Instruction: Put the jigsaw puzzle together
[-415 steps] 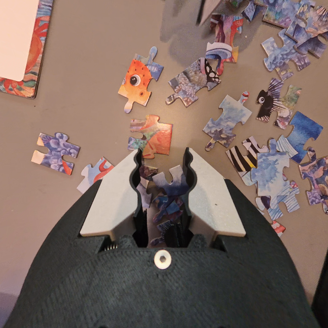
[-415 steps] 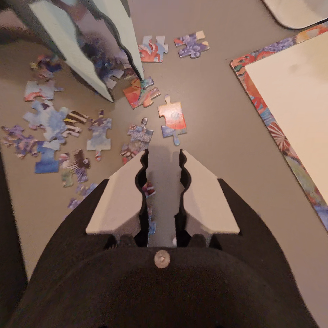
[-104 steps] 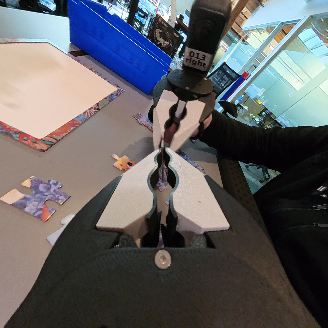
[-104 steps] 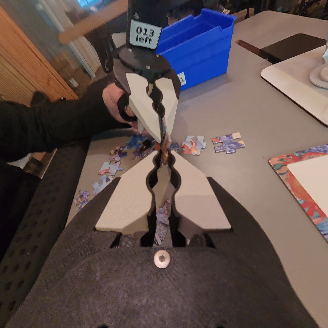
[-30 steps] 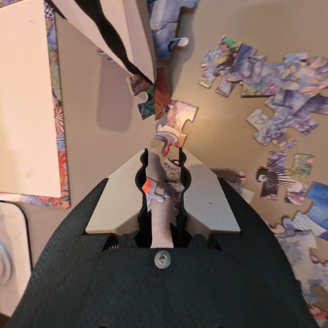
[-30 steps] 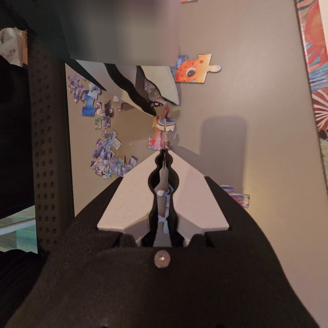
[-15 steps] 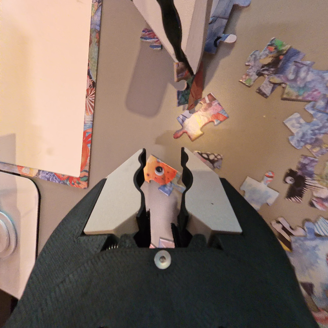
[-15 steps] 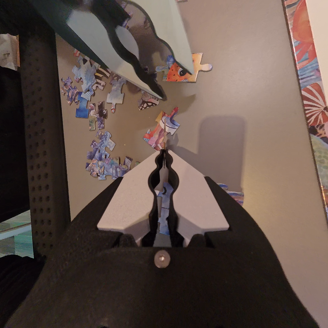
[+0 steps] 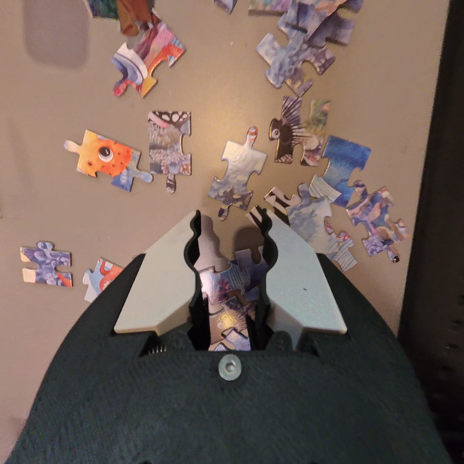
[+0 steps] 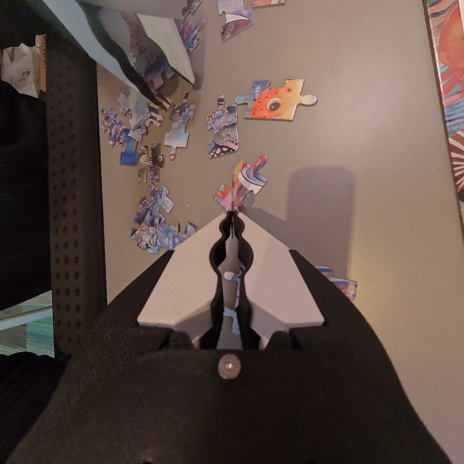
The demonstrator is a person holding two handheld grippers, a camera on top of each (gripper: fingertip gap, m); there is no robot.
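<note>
In your left wrist view, your left gripper (image 9: 231, 218) hangs with its jaws spread wide and nothing between them, above a heap of blue jigsaw pieces (image 9: 233, 278) at frame centre. The orange fish piece (image 9: 105, 155) lies at middle left on the grey table (image 9: 50, 206), the black fish piece (image 9: 288, 135) at right.

In your right wrist view, your right gripper (image 10: 232, 213) is pinched tight on a thin puzzle piece (image 10: 233, 190) held edge-on at frame centre. The puzzle frame (image 10: 449, 100) runs along the right edge.
</note>
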